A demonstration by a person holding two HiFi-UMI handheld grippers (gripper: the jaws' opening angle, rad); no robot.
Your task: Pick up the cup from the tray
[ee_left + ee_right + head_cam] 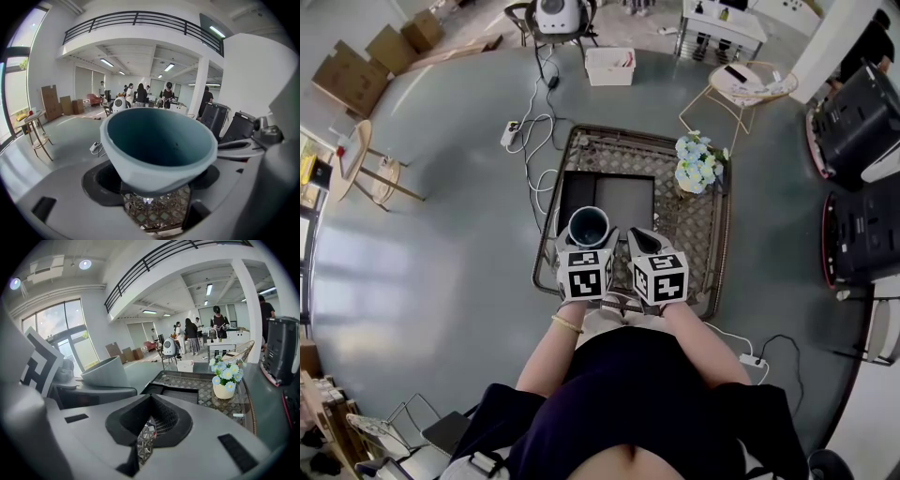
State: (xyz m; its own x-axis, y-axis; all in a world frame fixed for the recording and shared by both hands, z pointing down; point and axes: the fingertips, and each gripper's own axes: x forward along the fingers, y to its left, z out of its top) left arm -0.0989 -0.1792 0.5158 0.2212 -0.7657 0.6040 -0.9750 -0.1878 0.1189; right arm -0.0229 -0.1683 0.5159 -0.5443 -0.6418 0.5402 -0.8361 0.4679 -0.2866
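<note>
Left tool (154, 194) — gripping teal cup (157, 140) | right tool (149, 430) — jaws together

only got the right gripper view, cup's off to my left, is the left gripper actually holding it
observer: yes, the left gripper is shut on the cup near its base
operator: anything in it
observer: no, the left gripper view looks straight into it and it's empty
operator: and where is it
observer: head view puts it above the near left corner of the dark tray
</note>
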